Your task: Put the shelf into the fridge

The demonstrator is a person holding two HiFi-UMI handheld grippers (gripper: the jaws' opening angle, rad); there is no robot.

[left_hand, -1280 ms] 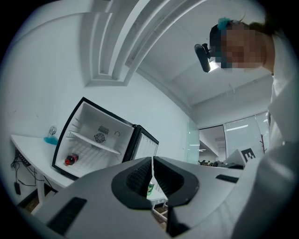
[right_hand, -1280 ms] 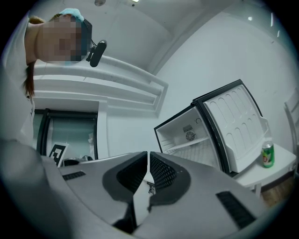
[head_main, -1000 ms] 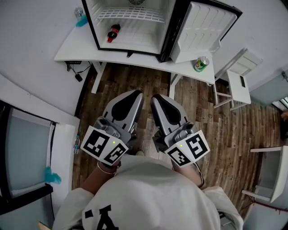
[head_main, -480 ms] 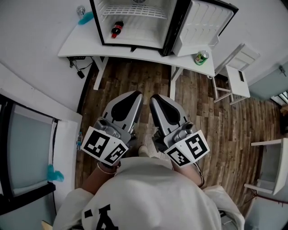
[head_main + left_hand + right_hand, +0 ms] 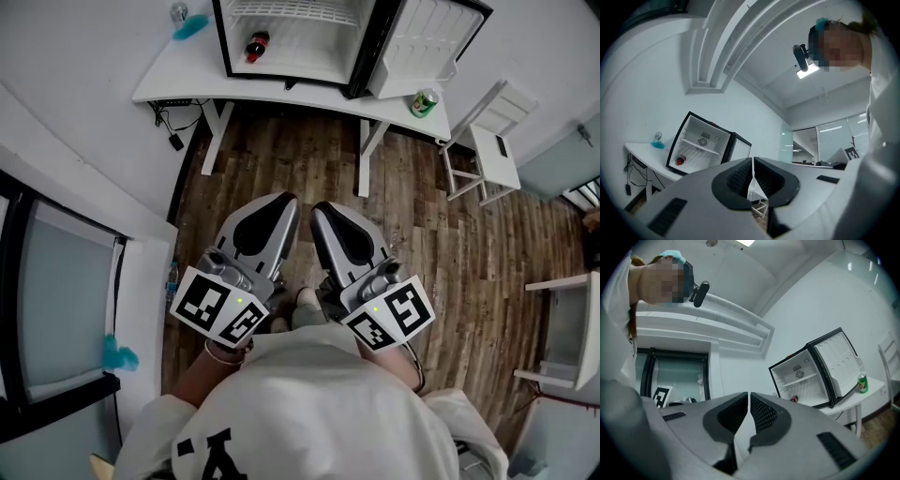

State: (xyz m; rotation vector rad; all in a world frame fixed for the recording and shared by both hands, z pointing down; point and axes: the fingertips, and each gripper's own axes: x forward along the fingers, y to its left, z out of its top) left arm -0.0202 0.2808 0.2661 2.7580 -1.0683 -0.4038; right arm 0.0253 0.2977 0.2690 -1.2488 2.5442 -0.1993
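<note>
1. Since the earlier frame, the fridge (image 5: 309, 56) has slid towards the top edge of the head view and looks smaller, so we judge that we now stand farther from it. Both tools have stayed side by side in front of our chest.
2. Head view: the left tool (image 5: 286, 202) and right tool (image 5: 323, 208) hang over the wooden floor (image 5: 281, 150), their tips pointing towards the fridge. Each tool is closed and carries nothing. The fridge stands on a white desk (image 5: 187, 80), well apart from us, with its door (image 5: 427, 42) swung open to the right. A white wire shelf (image 5: 295, 9) lies across the inside, partly cut off by the frame edge. A red-capped bottle (image 5: 256, 45) lies below the shelf, and a green can (image 5: 424, 102) stands on the desk near the door.
3. Left gripper view: the jaws meet at a thin seam with nothing between them. Beyond them, the shelf spans the open fridge from wall to wall.
4. Right gripper view: the jaws are pressed together and empty. The same fridge shows, open, with the shelf in place.
5. Our judgement: the shelf looks seated already, and we see no loose shelf. If it needs reseating, we should:
   - face the fridge squarely and part the jaws before reaching in;
   - grip the shelf's front wire and keep it level on both side rails;
   - stay clear of the bottle.
</note>
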